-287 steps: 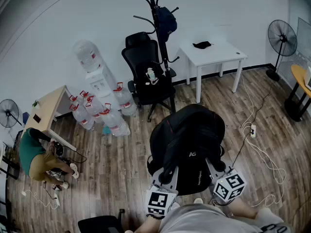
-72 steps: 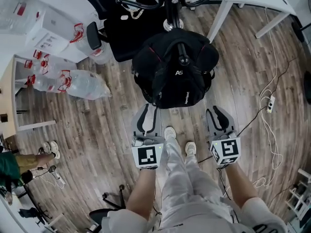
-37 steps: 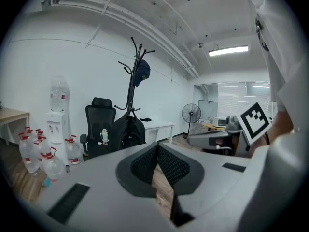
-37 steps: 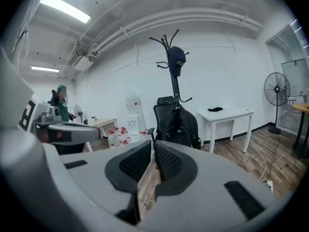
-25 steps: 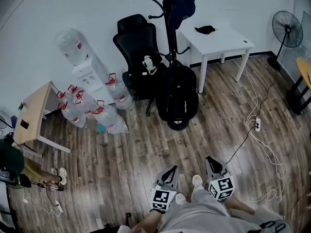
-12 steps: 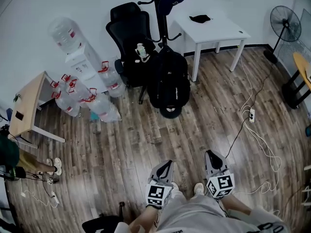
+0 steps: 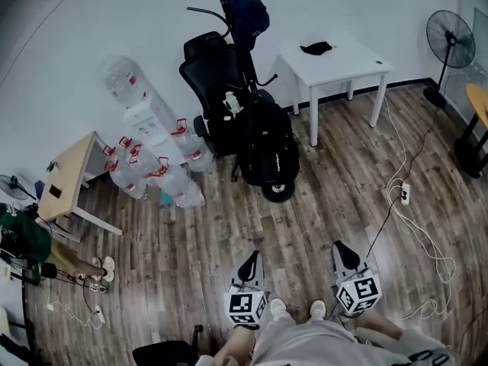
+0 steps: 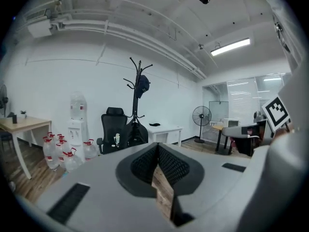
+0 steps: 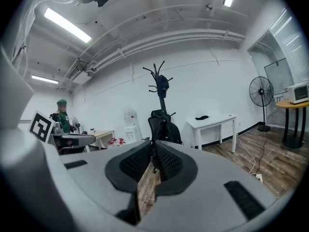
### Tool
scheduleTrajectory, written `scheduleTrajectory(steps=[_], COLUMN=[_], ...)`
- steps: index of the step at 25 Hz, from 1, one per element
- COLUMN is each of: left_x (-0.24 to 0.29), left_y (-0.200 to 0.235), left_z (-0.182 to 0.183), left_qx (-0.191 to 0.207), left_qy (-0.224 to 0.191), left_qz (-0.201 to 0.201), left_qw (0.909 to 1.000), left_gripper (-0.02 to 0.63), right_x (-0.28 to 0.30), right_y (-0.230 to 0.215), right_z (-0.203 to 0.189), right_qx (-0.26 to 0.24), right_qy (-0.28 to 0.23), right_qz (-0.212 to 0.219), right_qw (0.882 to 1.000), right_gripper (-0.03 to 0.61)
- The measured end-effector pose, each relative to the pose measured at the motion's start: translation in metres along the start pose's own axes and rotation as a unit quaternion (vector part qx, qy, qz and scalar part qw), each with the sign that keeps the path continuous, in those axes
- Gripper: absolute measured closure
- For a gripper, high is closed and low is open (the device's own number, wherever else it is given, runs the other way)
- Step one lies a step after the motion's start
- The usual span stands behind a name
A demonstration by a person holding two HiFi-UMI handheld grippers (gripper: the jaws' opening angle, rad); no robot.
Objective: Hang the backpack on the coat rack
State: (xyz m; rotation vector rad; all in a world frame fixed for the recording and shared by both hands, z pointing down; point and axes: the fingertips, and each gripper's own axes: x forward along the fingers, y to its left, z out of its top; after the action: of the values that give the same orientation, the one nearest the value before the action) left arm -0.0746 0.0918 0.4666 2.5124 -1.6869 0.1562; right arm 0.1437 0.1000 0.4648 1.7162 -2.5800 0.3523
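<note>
Long ceiling lights (image 8: 231,46) make the room bright in both gripper views, and the white wall (image 9: 203,88) shines. The head view is dimmer, with dark corners. Every picture bends round at its edges. The left gripper (image 8: 158,149) and right gripper (image 9: 152,146) look blurry up close; far things look sharp.

Backpack (image 7: 267,147): the hook bearing it is too small to make out; its body hides the lower pole of the coat rack (image 7: 245,63). Rack top: cut off at the upper edge. Right gripper view: the right gripper's fingers (image 9: 131,162) hide the backpack's lower part just beyond their tips. Dark item (image 7: 315,49) on the white table (image 7: 352,58), far beyond the fingers: unidentifiable. Person in green (image 7: 23,235): cut by the left edge.
</note>
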Motion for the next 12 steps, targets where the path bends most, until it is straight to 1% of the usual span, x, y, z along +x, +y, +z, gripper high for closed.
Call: scheduleTrajectory(steps=[5, 9, 12], left_x=[-0.019, -0.034, -0.040], left_y=[-0.022, -0.034, -0.038], left_z=[0.014, 0.008, 0.010], left_qx=[0.012, 0.002, 0.004], left_qy=[-0.011, -0.014, -0.015], left_qz=[0.022, 0.028, 0.024], left_qw=[0.9996, 0.9995, 0.9996], left_gripper=[0.604, 0.604, 0.604], right_x=[-0.021, -0.037, -0.045], right_y=[-0.024, -0.028, -0.024], right_z=[0.003, 0.000, 0.002], right_qx=[0.010, 0.002, 0.005], right_qy=[-0.003, 0.000, 0.005], right_qz=[0.009, 0.018, 0.019], right_qw=[1.000, 1.000, 1.000], right_gripper=[0.541, 0.545, 0.546])
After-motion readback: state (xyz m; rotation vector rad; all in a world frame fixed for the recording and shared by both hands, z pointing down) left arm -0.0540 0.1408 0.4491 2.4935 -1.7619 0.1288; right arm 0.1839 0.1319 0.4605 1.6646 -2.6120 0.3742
